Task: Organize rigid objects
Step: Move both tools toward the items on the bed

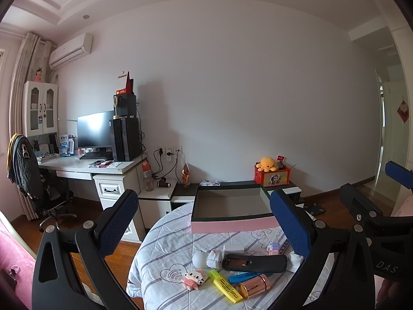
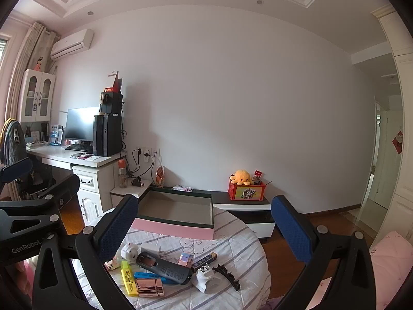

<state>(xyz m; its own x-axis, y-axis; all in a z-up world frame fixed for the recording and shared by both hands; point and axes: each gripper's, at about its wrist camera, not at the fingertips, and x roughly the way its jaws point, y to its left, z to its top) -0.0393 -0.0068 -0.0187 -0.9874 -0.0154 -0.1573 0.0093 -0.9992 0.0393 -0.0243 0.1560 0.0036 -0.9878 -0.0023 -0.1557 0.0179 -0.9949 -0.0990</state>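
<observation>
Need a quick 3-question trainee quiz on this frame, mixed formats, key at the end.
1. True or false: the pink box already holds several items.
2. Multiple choice: what lies directly against the yellow highlighter on its right in the right wrist view? A) blue marker B) black hair clip C) white plug
3. Fill in: both the left gripper and right gripper are ____, holding nothing.

Key
1. False: its inside looks bare.
2. A.
3. Open: the jaws stand wide apart above the round table.
</observation>
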